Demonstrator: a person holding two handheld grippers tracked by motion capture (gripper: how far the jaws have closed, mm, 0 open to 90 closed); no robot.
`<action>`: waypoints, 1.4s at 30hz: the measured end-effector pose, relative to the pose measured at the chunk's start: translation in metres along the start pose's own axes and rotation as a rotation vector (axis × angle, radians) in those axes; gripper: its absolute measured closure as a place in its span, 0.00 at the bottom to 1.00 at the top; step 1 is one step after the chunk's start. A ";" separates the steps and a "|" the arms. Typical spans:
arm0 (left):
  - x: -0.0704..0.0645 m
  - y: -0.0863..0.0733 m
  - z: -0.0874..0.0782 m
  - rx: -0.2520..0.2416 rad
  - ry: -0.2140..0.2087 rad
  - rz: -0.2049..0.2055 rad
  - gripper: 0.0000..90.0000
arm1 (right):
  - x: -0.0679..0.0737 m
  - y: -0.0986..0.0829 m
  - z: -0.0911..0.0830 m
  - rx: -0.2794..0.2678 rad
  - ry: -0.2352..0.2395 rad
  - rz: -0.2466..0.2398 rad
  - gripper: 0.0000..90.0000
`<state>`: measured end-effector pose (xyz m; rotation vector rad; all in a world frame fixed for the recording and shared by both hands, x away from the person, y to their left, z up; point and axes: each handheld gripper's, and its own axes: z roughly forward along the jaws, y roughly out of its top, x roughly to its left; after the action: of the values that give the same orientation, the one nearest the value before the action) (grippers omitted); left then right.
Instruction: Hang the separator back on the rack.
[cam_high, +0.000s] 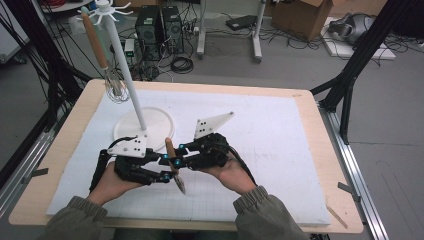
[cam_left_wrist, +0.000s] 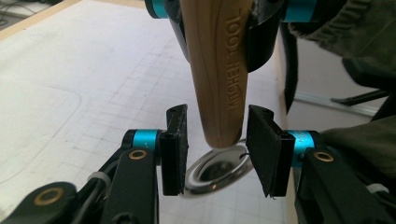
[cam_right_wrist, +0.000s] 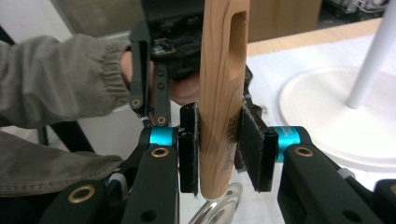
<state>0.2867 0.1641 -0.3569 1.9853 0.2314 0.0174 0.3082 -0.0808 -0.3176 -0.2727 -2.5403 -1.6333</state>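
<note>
- Standing by the table here: the person holds both black grippers close together low in the middle of the high view, over the white foam mat (cam_high: 280, 150) on the light wooden tabletop (cam_high: 327, 150).
- The thing being handled is a wooden-handled utensil with a shiny metal end (cam_high: 172, 162), held roughly upright between the two grippers. Can't tell exactly what tool it is.
- The right gripper (cam_right_wrist: 219, 149) has its jaws pinched on the wooden handle, pads flat against both sides, just above the metal part.
- The left gripper (cam_left_wrist: 217, 149) has its jaws spread, one on each side of the handle's lower end, with gaps showing on both sides. So nothing gripped there.
- In the upper left of the high view there's a white stand with a round base and hooks on top (cam_high: 131, 85), with a wire whisk with a wooden handle (cam_high: 102, 55) already hanging from it.
- My guess: this is a handover between grippers, or a regrip, and the utensil is meant for a hook on that stand.
- Next move probably needs the left jaws to close squarely on the handle before the right lets go, otherwise it drops.
</note>
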 end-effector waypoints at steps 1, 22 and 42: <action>0.000 0.000 0.000 -0.013 -0.015 -0.006 0.65 | 0.000 0.000 0.000 -0.006 0.015 0.004 0.78; -0.002 0.003 -0.006 -0.044 0.221 -0.041 0.78 | 0.015 0.007 0.009 -0.044 -0.223 -0.043 0.70; 0.002 -0.001 -0.017 -0.109 0.027 -0.071 0.73 | 0.002 0.011 0.010 -0.075 -0.027 -0.045 0.81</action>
<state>0.2862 0.1798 -0.3508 1.8683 0.3118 0.0113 0.3087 -0.0666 -0.3115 -0.2486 -2.5260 -1.7556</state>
